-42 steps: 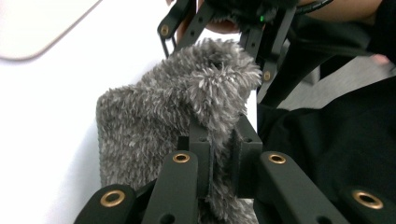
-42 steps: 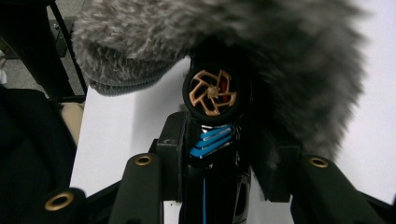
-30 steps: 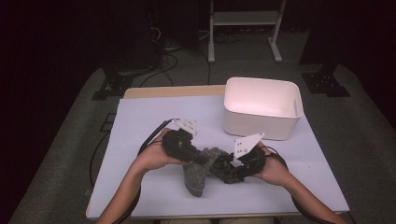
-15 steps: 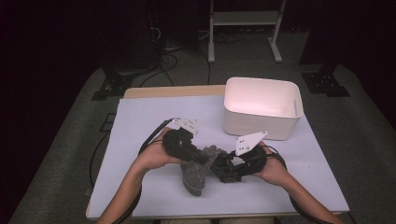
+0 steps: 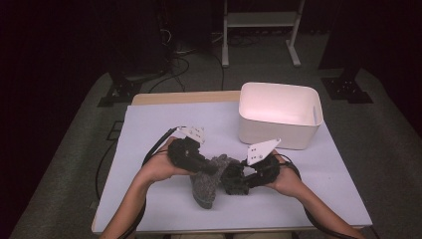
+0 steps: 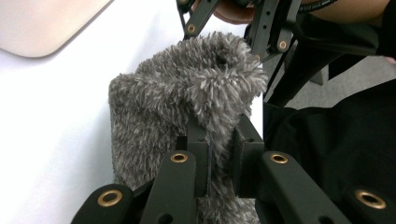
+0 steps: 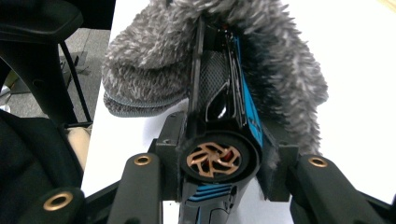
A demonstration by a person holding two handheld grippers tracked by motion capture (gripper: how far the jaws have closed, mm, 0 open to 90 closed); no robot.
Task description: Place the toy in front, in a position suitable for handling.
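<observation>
While left gripper [image 6: 219, 154] pinches fuzzy grey fabric pouch [image 6: 187, 98] rim, right gripper [image 7: 217, 163] clamps hard black-and-blue device [image 7: 219, 107]; pouch's floppy, grab the opening edge, you're good.

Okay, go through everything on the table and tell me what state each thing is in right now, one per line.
Fuzzy grey pouch: lifted at its mouth, pinched by the left claw, partly pulled over the black device.
Black device with blue trim: clamped in the right claw, front end inside the pouch.
Left claw: shut on the pouch edge.
Right claw: shut on the device.
White bin: upright, nothing visible inside.
</observation>
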